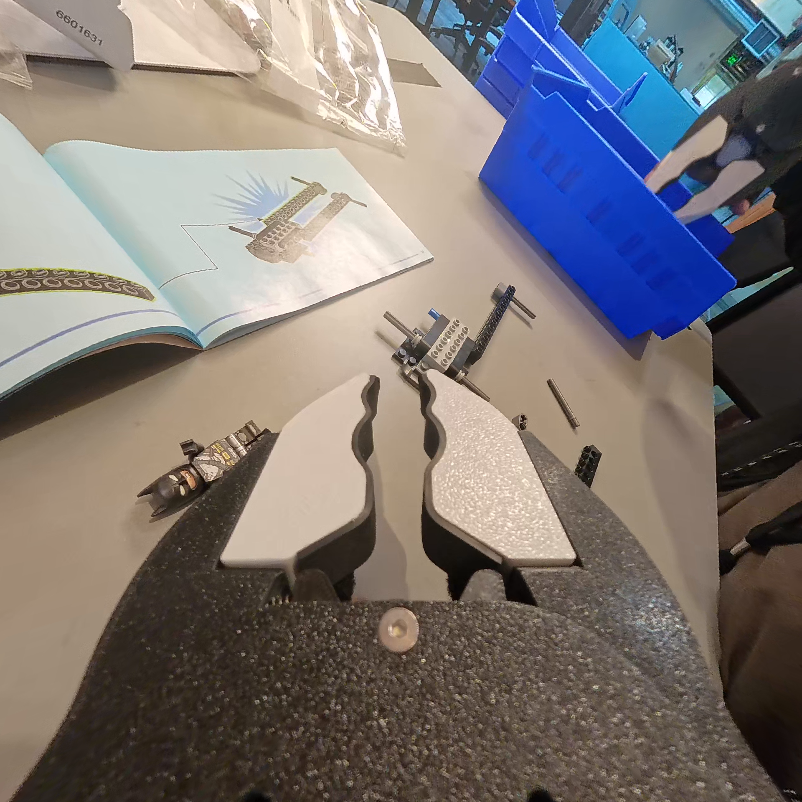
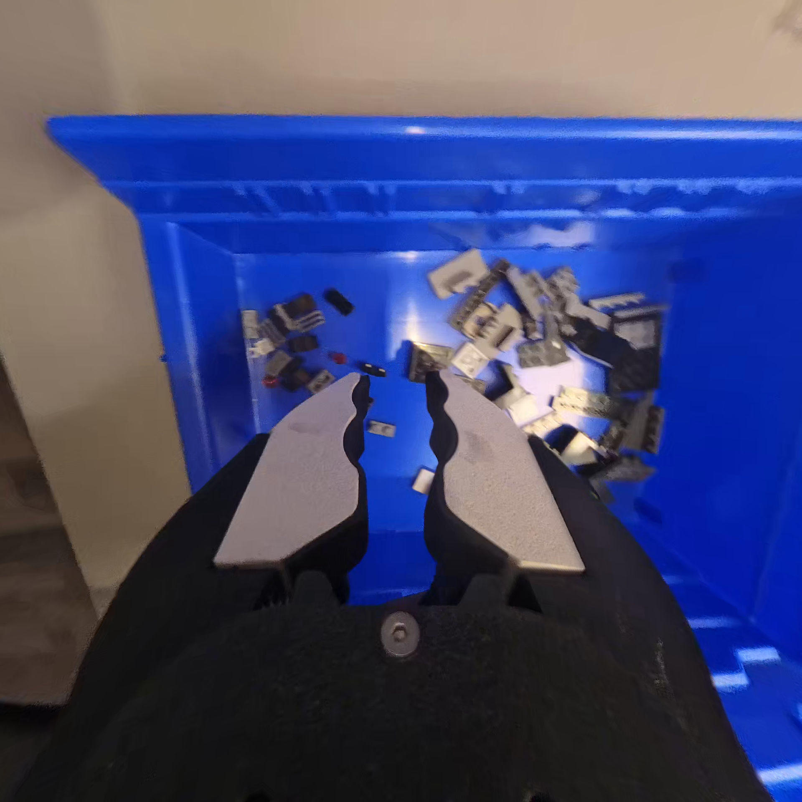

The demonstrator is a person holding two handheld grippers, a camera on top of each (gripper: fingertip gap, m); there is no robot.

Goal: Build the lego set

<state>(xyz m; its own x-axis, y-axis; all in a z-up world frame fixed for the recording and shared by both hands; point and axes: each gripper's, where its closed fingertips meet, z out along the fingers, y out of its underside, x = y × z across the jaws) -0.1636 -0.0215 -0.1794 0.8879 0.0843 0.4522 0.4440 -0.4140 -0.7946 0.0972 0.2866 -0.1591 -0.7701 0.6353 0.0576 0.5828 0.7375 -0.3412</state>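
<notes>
Grey tabletop [image 1: 434, 195] carries most of what the left wrist view shows. The left gripper [image 1: 399, 379] hovers low over it with its jaws apart and nothing between them; only bare table shows in the gap. Just past its right fingertip lies a small brick assembly [image 1: 447, 343] of grey and black parts with thin dark axles sticking out, and whether the fingertip touches it cannot be told. A loose dark axle [image 1: 563, 402] lies near the table's right edge, with a black holed brick [image 1: 588, 464] closer to the camera beside the gripper body. A black-masked minifigure [image 1: 204, 466] lies on its back against the gripper's left side. An open instruction booklet [image 1: 173, 225] with pale blue pages covers the table's left part, and clear plastic bags [image 1: 347, 73] lie toward the far edge. A blue bin [image 1: 599, 225] stands at the far right corner. In the right wrist view, which is blurred, the right gripper [image 2: 397, 379] is held inside a blue bin [image 2: 390, 160], jaws apart and gripping nothing, above loose grey and black bricks [image 2: 555, 347] heaped at the right of the bin floor and a smaller cluster [image 2: 286, 338] at the left.
</notes>
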